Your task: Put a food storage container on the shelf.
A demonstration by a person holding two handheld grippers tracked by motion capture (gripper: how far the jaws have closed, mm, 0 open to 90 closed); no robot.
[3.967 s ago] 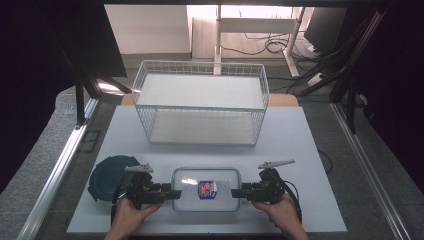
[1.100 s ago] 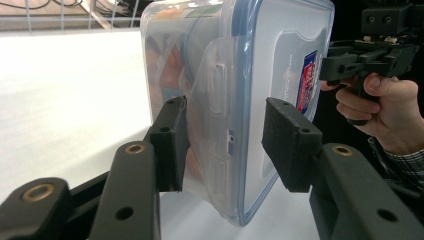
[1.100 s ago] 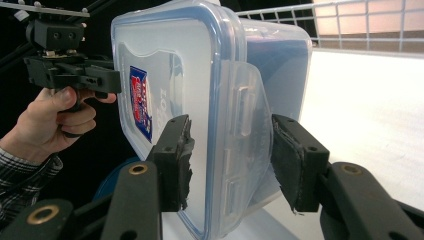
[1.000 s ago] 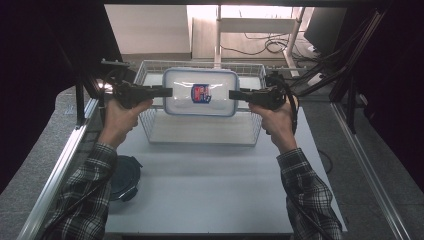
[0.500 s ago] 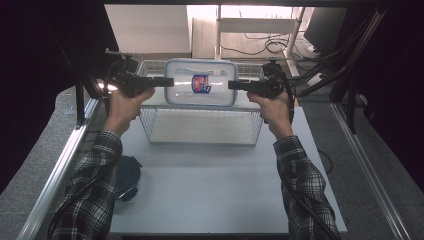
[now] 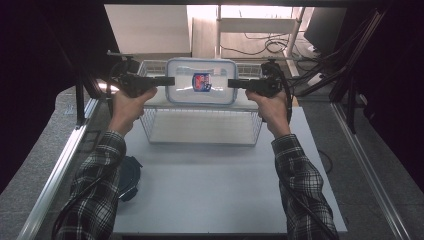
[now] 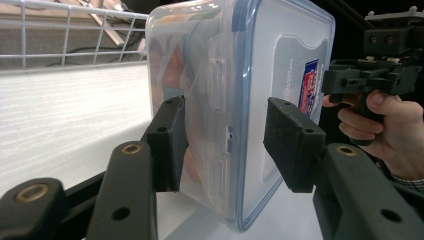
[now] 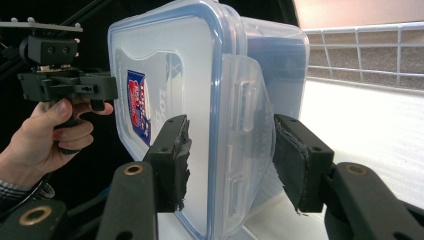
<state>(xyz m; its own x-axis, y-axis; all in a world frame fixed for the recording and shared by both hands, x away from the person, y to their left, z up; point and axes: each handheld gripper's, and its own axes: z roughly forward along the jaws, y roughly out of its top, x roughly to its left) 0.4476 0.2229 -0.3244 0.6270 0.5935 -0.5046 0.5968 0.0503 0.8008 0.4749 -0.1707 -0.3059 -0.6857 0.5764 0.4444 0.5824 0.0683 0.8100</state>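
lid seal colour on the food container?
Blue: a blue band rings the clear lid of the container. Clearest in the right gripper view.

So the clear plastic container [image 6: 201,82] has a blue-rimmed snap lid clipped shut and a red-and-blue sticker on top. It's lying flat, lid up, inside the white wire basket [image 6: 200,125] at the far end of the table.
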